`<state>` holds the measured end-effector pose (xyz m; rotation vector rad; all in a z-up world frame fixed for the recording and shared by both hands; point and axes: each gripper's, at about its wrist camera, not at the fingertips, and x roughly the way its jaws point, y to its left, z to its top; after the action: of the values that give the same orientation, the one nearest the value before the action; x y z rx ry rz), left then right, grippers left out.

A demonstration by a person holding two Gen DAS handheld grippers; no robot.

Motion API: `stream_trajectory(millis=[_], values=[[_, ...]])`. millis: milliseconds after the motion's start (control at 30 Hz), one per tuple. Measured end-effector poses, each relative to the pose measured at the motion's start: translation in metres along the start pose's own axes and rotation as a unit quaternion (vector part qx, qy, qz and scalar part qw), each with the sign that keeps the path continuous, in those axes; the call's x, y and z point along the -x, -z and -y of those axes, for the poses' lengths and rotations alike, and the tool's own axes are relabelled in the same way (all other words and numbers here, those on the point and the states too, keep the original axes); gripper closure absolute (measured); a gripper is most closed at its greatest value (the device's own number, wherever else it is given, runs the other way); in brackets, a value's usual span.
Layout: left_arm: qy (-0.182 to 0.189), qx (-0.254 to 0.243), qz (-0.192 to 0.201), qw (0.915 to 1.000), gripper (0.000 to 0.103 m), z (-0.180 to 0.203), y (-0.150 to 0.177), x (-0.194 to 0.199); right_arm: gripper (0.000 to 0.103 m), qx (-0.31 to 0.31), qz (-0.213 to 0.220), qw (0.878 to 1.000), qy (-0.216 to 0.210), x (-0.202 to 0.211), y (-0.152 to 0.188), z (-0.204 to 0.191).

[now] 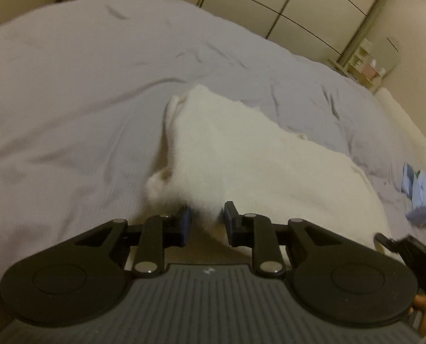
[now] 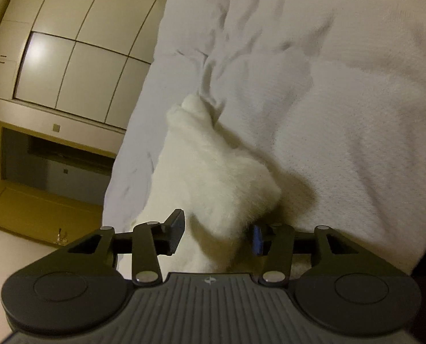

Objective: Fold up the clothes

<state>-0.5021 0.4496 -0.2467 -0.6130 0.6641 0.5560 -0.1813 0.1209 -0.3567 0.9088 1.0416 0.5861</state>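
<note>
A white fluffy garment point(image 1: 241, 149) lies across the pale grey bed sheet point(image 1: 84, 86). One bunched end of it runs down between the fingers of my left gripper point(image 1: 207, 220), which is shut on that fold, lifted a little off the bed. In the right wrist view the same garment point(image 2: 213, 166) stretches away over the sheet point(image 2: 341, 114). Its near end hangs between the jaws of my right gripper point(image 2: 217, 232), which stand wide apart. The cloth brushes the right pad, and the left finger point(image 2: 175, 229) is clear of it. How the garment is folded underneath is hidden.
A heap of blue clothes point(image 1: 422, 192) lies at the bed's right edge. Cream wardrobe doors point(image 2: 84, 43) stand beyond the bed, with a dark open niche point(image 2: 55, 166) below them. A small shelf point(image 1: 367, 66) with jars stands by the far wall.
</note>
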Motion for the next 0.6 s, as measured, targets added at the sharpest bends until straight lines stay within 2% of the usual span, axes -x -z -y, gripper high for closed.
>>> stream_trajectory(millis=[133, 333, 467, 533, 567, 600], values=[[-0.004, -0.025, -0.021, 0.9995, 0.085, 0.001, -0.002, 0.018, 0.052, -0.002, 0.001, 1.000, 0.001, -0.010, -0.001, -0.004], [-0.002, -0.051, 0.016, 0.9986, 0.084, -0.012, -0.007, 0.051, 0.052, 0.003, 0.003, 1.000, 0.011, -0.011, -0.006, -0.005], [0.012, -0.034, 0.000, 0.9993, 0.084, -0.017, -0.015, 0.012, 0.052, 0.028, 0.002, 0.999, 0.031, -0.010, -0.002, -0.013], [0.021, -0.027, -0.009, 0.9994, 0.084, -0.018, -0.015, -0.010, 0.052, 0.019, 0.012, 0.999, 0.035, -0.005, -0.002, -0.014], [0.020, -0.029, -0.009, 0.9993, 0.084, -0.017, -0.015, -0.022, 0.052, 0.005, 0.031, 0.999, 0.044, -0.003, -0.002, -0.013], [0.015, -0.033, -0.008, 0.9993, 0.084, -0.017, -0.015, -0.033, 0.052, -0.001, 0.032, 0.999, 0.044, -0.003, -0.002, -0.011]])
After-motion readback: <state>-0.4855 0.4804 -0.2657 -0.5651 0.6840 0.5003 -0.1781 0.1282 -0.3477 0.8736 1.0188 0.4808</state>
